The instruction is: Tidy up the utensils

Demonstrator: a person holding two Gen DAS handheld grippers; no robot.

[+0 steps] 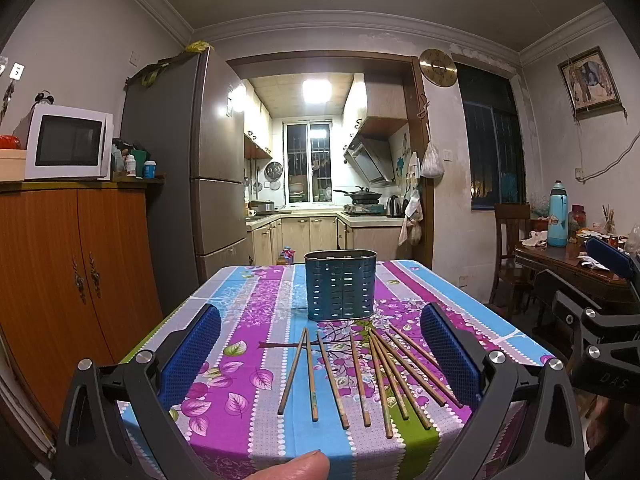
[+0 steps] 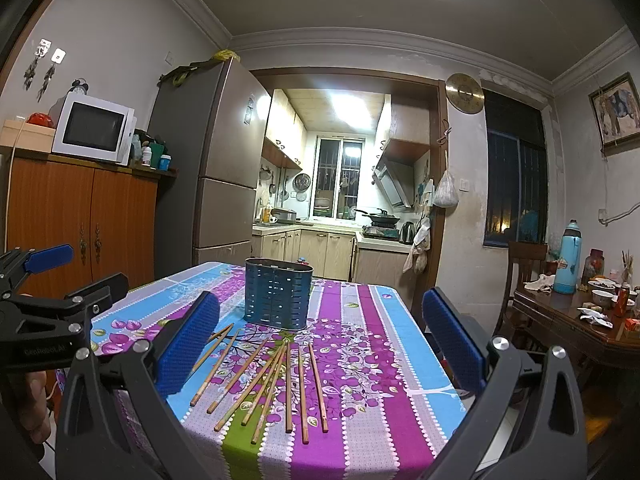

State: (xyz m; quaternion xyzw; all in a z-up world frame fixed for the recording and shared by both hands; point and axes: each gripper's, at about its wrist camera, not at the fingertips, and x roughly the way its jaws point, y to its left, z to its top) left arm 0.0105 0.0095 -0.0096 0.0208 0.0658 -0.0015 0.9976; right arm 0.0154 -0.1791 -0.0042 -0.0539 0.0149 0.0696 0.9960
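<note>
A fingertip point(image 1: 298, 466) edges the left wrist view, behind the left gripper point(image 1: 320, 356), spread wide and empty like the right gripper point(image 2: 320, 344). Chopsticks point(image 1: 360, 376) lie loose on the tablecloth point(image 1: 248, 308) before the blue holder point(image 1: 340, 286). Nothing's collected yet; next, pinch one stick and drop it in upright

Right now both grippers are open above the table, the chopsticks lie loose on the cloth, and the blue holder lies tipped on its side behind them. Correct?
Not quite. The holder stands upright behind the chopsticks, as the left wrist view shows. The rest holds: the left gripper and right gripper are open, and the chopsticks lie loose on the cloth.
</note>
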